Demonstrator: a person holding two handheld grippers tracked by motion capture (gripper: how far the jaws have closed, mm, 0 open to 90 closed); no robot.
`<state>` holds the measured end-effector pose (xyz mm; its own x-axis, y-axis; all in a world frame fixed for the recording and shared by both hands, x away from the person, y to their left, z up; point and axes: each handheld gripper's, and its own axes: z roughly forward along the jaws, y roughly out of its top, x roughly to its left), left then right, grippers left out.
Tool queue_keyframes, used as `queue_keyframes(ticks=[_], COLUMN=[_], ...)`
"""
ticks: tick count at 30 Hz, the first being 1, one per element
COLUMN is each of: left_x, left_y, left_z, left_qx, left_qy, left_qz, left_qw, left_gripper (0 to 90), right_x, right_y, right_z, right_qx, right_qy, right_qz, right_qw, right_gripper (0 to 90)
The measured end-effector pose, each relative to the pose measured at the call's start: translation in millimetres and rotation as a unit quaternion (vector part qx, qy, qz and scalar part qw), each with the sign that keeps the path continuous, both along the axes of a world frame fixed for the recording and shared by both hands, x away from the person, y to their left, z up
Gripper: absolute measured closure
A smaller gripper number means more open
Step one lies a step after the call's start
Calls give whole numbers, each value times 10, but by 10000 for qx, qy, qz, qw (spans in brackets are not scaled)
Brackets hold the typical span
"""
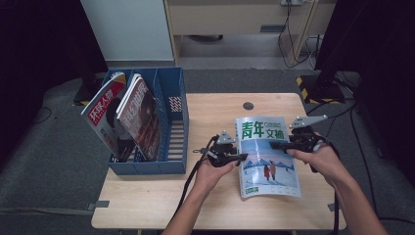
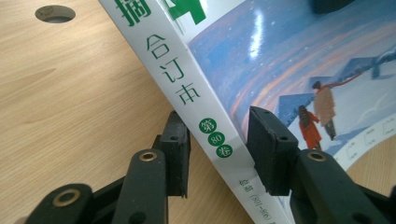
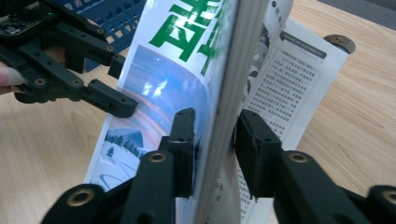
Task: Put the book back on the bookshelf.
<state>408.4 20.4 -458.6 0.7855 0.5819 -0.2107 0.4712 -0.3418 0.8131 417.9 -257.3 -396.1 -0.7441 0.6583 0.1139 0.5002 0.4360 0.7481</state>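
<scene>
Pale wood is forming the table [image 1: 210,196], and a thick magazine [image 1: 266,156] with a white-and-blue cover, green characters and two small figures in a snow scene is sitting near its middle, right of the blue file rack [image 1: 173,122].

Left gripper [image 1: 239,157]: it is coming in at the magazine's spine edge. In the left gripper view its jaws are straddling the white spine [image 2: 196,107], one jaw below toward the table and one over the cover. A gap is showing between each pad and the paper, so the jaws are standing moderately apart and not yet clamping.

Right gripper [image 1: 275,145]: it is working at the opposite, open edge of the magazine. In the right gripper view its jaws are sitting on either side of the front part of the magazine [image 3: 219,93], which is lifting away from the printed pages [image 3: 280,93] lying on the table. The left pad appears to be touching the cover; whether the right pad is pressing on the pages I cannot tell.

Blue file rack: it is standing at the table's left rear corner, well apart from both grippers, with two red-covered magazines [image 1: 125,115] leaning in its left compartments.

A round cable hole [image 1: 248,105] is sitting in the table behind the magazine.
</scene>
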Motion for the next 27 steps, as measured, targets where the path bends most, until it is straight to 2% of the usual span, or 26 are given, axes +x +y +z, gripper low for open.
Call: queue_keyframes(ticks=[4,7,11,14,17,27], left_x=[-7,-10,-27,-38,-33,-21], left_y=[3,9,21,17,18,41], left_z=[17,25,60,90,98,97], left_qx=[45,73,147,219,248,180], left_qy=[-74,-106,-252,-353,-372,-333], left_qz=[-73,-102,-175,-209,-205,-216], left_qw=[9999,9999,9994,9989,9988,9990], left_gripper=[604,604,607,609,608,598], right_x=[37,69,100,97,85,37], right_y=[1,6,1,3,-10,-6], right_z=[-29,-54,-70,-75,-57,-61], right_qx=[29,28,51,-22,83,201], right_qy=[93,138,149,49,28,-154], right_qz=[26,-21,-79,-71,47,163], right_qw=[9999,9999,9998,10000,10000,9995], right_gripper=[588,578,545,644,731,787])
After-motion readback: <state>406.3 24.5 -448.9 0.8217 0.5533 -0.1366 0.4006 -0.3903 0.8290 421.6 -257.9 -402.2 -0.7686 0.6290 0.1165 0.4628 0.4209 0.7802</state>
